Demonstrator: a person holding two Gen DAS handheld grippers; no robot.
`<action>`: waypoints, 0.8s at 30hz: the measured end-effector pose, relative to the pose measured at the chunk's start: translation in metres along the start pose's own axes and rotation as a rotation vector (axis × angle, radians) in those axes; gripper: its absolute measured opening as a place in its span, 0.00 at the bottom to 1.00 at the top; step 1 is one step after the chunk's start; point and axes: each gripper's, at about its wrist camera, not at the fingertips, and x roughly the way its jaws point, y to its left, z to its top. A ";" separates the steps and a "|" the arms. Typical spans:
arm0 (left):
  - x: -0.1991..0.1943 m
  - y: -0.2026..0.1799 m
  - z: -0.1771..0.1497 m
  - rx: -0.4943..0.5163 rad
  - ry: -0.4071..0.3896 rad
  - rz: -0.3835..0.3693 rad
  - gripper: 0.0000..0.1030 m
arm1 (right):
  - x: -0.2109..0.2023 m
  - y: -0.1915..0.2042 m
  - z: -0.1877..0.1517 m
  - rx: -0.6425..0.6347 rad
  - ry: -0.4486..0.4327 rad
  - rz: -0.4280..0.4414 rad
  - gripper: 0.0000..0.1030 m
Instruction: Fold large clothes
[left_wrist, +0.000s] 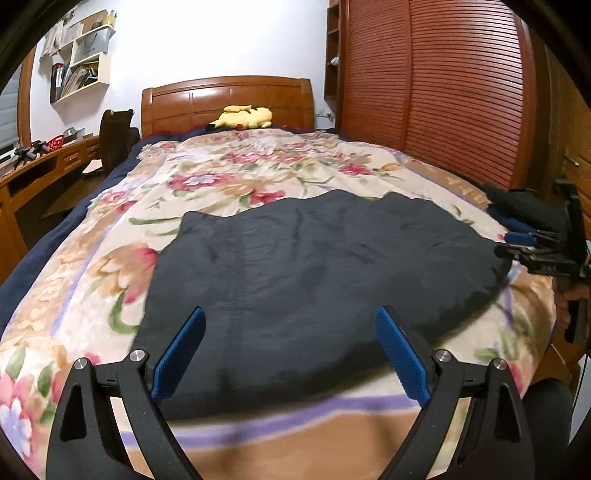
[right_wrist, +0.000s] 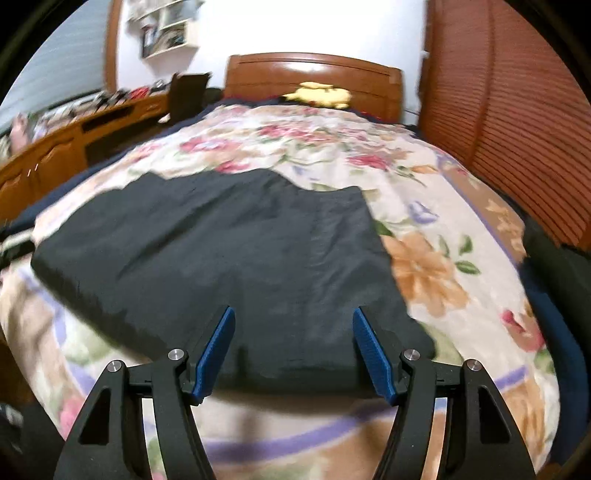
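A large dark grey garment (left_wrist: 314, 266) lies spread flat on the floral blanket of the bed; it also shows in the right wrist view (right_wrist: 229, 258). My left gripper (left_wrist: 290, 321) is open and empty, hovering over the garment's near edge. My right gripper (right_wrist: 293, 321) is open and empty, above the garment's near right part. The right gripper also shows at the right edge of the left wrist view (left_wrist: 524, 236), beside the garment's right side.
The floral blanket (left_wrist: 229, 177) covers the bed. A yellow plush toy (left_wrist: 243, 117) lies by the wooden headboard (left_wrist: 225, 99). A slatted wooden wardrobe (left_wrist: 443, 92) stands to the right. A desk (left_wrist: 44, 166) and a chair (left_wrist: 114, 136) stand to the left.
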 end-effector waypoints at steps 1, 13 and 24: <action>0.000 -0.007 -0.001 0.007 -0.006 0.000 0.91 | -0.001 -0.005 0.001 0.017 -0.005 -0.027 0.66; 0.019 -0.048 -0.006 0.049 0.040 0.009 0.91 | 0.023 -0.020 -0.017 0.111 0.014 -0.072 0.66; 0.064 -0.073 0.005 -0.001 0.108 0.009 0.91 | 0.030 -0.042 -0.031 0.154 0.047 -0.010 0.84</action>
